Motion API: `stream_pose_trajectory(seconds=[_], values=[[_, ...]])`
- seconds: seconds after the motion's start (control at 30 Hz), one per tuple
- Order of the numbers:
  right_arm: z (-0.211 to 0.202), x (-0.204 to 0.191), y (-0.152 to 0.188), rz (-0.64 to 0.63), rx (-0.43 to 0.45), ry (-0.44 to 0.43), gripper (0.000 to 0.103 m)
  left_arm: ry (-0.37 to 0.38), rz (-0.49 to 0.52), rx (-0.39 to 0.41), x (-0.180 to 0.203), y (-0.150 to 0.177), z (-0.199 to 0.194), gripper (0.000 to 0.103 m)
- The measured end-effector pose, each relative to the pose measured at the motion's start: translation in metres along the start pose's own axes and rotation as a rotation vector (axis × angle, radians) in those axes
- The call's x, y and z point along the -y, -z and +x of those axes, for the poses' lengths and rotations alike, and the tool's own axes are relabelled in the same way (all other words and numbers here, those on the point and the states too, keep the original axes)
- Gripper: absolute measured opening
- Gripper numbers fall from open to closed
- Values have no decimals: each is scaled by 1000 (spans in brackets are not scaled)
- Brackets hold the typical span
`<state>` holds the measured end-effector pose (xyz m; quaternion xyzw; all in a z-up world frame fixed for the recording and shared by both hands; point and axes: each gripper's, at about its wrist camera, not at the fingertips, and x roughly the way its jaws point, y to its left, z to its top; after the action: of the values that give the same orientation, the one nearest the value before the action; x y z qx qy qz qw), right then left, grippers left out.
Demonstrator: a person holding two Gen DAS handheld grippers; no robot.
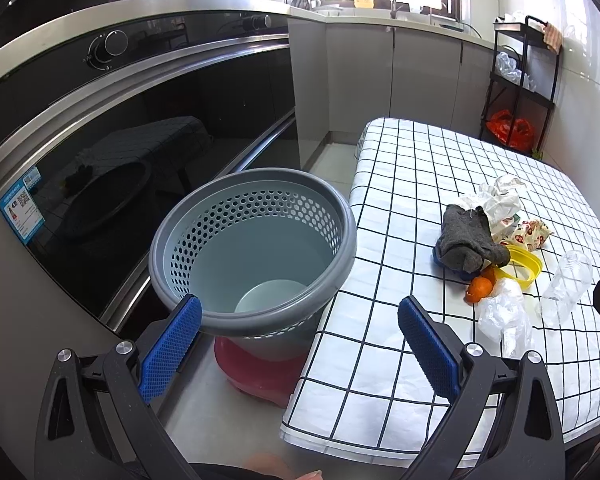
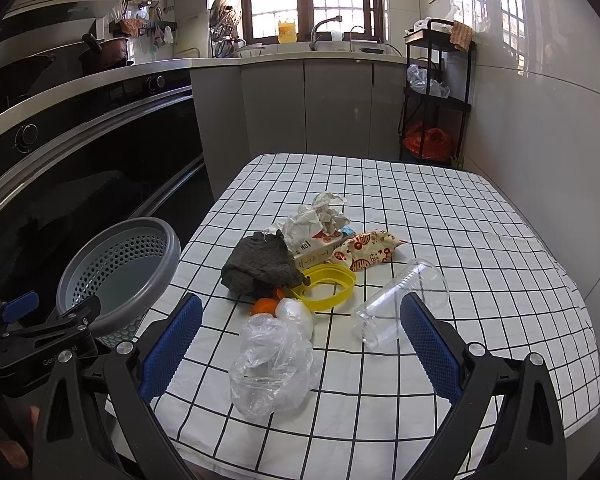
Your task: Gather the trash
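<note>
both tools spread and empty, left tool (image 1: pixel 300 336) near bin (image 1: pixel 256 248), right tool (image 2: pixel 302 338) over bag (image 2: pixel 272 364) on tabletop (image 2: pixel 480 240)

Grey cloth (image 2: pixel 260 266) covers most of a blue item (image 1: pixel 440 261) and part of the orange peel (image 2: pixel 265 305). Crumpled paper (image 2: pixel 320 216) hides the far end of the carton (image 2: pixel 320 254); its print is too small to read. Basket (image 1: pixel 252 240) base is hidden behind its near rim, red stand (image 1: pixel 260 372) mostly under it. Left claw (image 2: pixel 40 320) cut off at left edge. Worktop (image 2: pixel 460 240) near edge hidden behind the claws.
</note>
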<state>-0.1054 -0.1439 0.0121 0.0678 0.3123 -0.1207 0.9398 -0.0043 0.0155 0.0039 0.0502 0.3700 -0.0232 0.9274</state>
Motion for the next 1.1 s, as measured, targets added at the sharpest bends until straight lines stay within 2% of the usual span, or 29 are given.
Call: stream_pose_trajectory(seconds=[1.1], values=[[-2,-15,1,-7,-2,-2,95,12,-1,15,-2,0,-5,97]])
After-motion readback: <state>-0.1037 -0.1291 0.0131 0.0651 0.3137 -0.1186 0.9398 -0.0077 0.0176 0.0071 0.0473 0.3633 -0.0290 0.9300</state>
